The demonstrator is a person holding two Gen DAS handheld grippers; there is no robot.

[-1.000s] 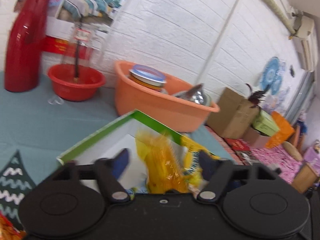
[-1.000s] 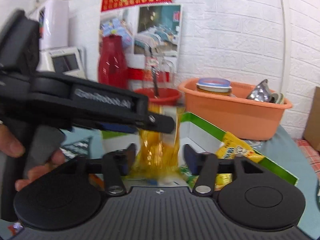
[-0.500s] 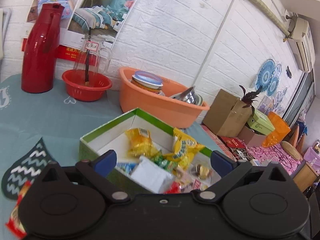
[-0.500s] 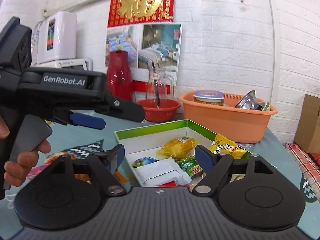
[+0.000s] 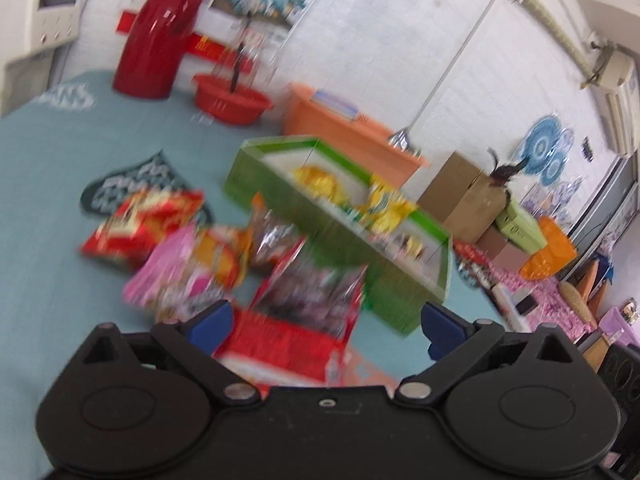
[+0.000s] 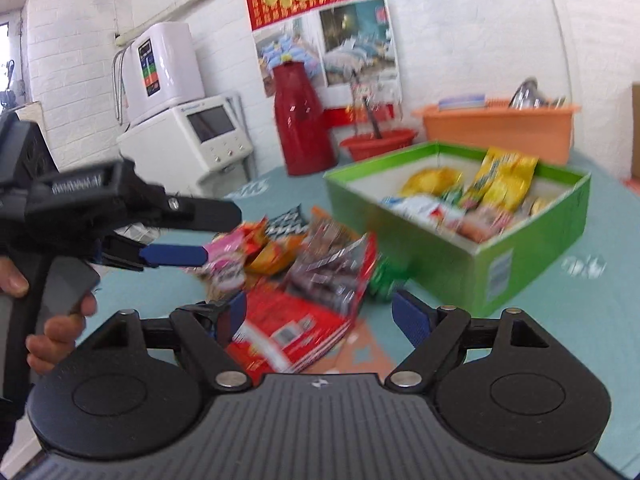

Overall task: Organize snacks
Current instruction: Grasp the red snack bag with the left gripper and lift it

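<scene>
A green box (image 5: 340, 236) (image 6: 532, 252) on the teal tablecloth holds several snack packets, among them a yellow bag (image 5: 320, 178) (image 6: 432, 182). Loose snack bags lie in a pile in front of it: a large red bag (image 5: 296, 320) (image 6: 304, 312), a pink one (image 5: 168, 280) (image 6: 224, 260) and a red-orange one (image 5: 140, 220). My left gripper (image 5: 324, 322) is open and empty above the large red bag; it also shows from the side in the right wrist view (image 6: 176, 254). My right gripper (image 6: 320, 312) is open and empty over the same bag.
A red thermos (image 5: 160, 32) (image 6: 304, 120), a red bowl (image 5: 230, 100) and an orange basin (image 5: 352, 140) (image 6: 496, 128) stand behind the box. A white appliance (image 6: 188, 136) stands at the left. Cardboard boxes (image 5: 460, 196) sit beyond the table's right edge.
The yellow bag held over the box a second ago lies inside it. Both grippers opened and pulled back from the box to above the loose snack pile.
</scene>
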